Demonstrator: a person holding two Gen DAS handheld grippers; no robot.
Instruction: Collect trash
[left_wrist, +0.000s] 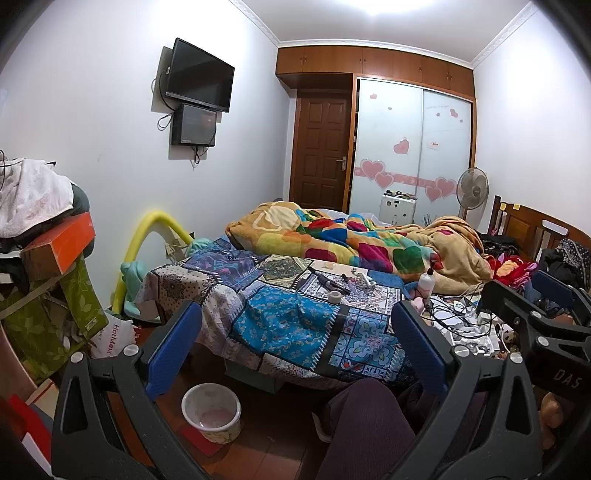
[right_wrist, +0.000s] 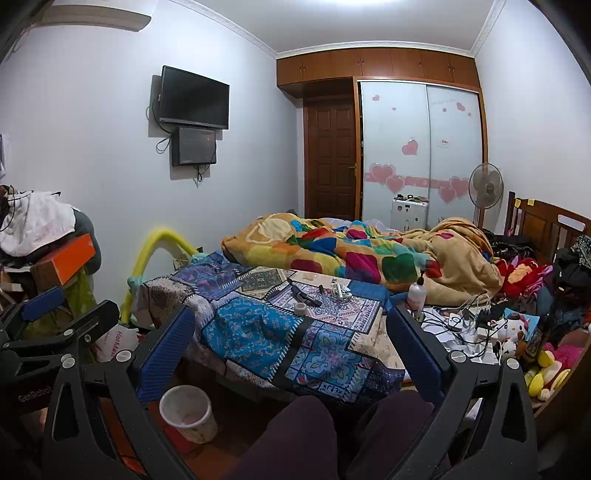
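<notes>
While both grippers hang above the person's knees, the trash bin (left_wrist: 211, 411) stands on the red floor at the lower left of both views, a pale round pail beside the bed's near corner, its inside showing only a pinkish bottom. Up on the patchwork bedspread (left_wrist: 288, 325), near the middle of each frame, a small roll of tape (left_wrist: 334, 296) lies just in front of a dark tool and some small white bits too tiny to tell. A white pump bottle (right_wrist: 417, 291) stands upright right of them, next to a tangle of cables. The left gripper (left_wrist: 295, 350) has its blue fingers spread wide with nothing between them; the right gripper (right_wrist: 295, 350) is likewise spread and holds nothing. A colourful quilt (left_wrist: 351, 240) lies rumpled behind.
</notes>
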